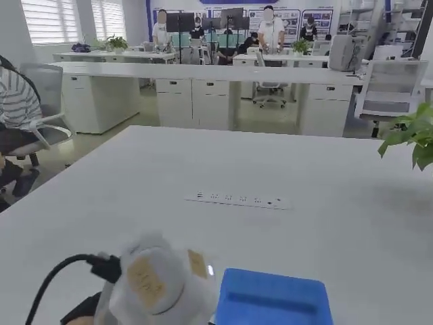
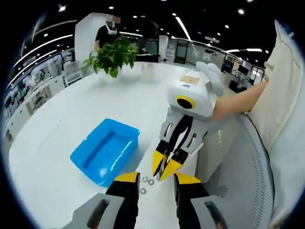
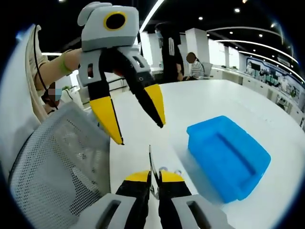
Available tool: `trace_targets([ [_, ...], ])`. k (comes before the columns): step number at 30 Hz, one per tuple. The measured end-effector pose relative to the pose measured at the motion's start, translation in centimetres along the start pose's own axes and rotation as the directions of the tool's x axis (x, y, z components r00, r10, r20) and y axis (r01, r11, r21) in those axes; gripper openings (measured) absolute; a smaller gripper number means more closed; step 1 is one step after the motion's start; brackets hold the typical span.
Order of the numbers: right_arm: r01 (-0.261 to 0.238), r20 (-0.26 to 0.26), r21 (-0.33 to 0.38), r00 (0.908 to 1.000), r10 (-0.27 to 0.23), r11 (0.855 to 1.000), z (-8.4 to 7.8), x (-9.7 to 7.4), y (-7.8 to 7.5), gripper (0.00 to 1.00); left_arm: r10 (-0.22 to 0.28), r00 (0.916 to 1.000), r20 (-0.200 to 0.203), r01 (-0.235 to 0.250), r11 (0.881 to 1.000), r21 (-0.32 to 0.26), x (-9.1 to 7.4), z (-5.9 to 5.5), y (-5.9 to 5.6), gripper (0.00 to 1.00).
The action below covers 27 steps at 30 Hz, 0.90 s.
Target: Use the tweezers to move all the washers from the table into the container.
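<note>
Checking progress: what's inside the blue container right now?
The blue container shows a bare floor, nothing in it; its near wall hides a strip of that floor. The washers lie on the table outside it.

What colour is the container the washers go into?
The container is bright blue, clearest in the right gripper view.

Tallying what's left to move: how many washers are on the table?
3. In the left gripper view, two washers lie side by side, a third just nearer the camera, all on the table by the blue container. Jaws may hide more.
</note>
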State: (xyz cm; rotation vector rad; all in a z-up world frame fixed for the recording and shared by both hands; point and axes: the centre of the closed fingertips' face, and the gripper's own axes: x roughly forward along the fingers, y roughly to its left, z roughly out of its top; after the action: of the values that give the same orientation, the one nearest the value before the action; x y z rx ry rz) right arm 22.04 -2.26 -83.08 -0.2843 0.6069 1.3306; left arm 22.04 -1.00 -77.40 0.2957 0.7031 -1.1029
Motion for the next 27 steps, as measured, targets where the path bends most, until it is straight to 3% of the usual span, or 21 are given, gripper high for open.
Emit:
trace_targets([
  [2, 0.012, 0.013, 0.043, 0.9998, -0.013, 0.999, 0.0, -0.1, -0.4, 0.02, 0.048, 0.9983, 0.034, -0.047, 0.998, -0.040, -0.6, -0.6, 0.3, 0.39],
  [6, 0.024, 0.033, 0.134, 0.9990, -0.029, 0.991, -0.1, -0.3, -1.1, 0.02, 0.100, 0.9882, 0.116, -0.085, 0.988, -0.132, -1.4, -1.3, 0.2, 0.50],
  [9, 0.020, 0.049, 0.176, 0.9984, -0.029, 0.984, 0.0, -0.5, -1.3, 0.02, 0.157, 0.9688, 0.192, -0.119, 0.974, -0.195, -2.3, -1.6, 0.4, 0.58],
  [12, 0.012, 0.082, 0.222, 0.9962, -0.031, 0.975, 0.5, -0.9, -1.5, 0.02, 0.211, 0.9535, 0.215, -0.166, 0.963, -0.212, -3.1, -2.2, 0.6, 0.66],
  [14, 0.009, 0.101, 0.246, 0.9943, -0.035, 0.969, 0.9, -1.2, -1.8, 0.02, 0.251, 0.9389, 0.236, -0.203, 0.956, -0.210, -3.5, -2.4, 0.7, 0.71],
  [17, 0.007, 0.131, 0.281, 0.9903, -0.045, 0.960, 1.8, -1.8, -2.2, 0.02, 0.271, 0.9238, 0.270, -0.212, 0.950, -0.228, -4.0, -2.3, 0.6, 0.73],
  [22, 0.007, 0.165, 0.305, 0.9845, -0.060, 0.952, 3.1, -2.9, -2.8, 0.02, 0.341, 0.8778, 0.336, -0.253, 0.926, -0.279, -5.4, -1.8, 1.1, 0.78],
  [27, 0.005, 0.185, 0.311, 0.9806, -0.066, 0.951, 4.3, -4.1, -3.6, 0.02, 0.381, 0.8572, 0.347, -0.289, 0.913, -0.288, -6.0, -1.9, 1.1, 0.82],
])
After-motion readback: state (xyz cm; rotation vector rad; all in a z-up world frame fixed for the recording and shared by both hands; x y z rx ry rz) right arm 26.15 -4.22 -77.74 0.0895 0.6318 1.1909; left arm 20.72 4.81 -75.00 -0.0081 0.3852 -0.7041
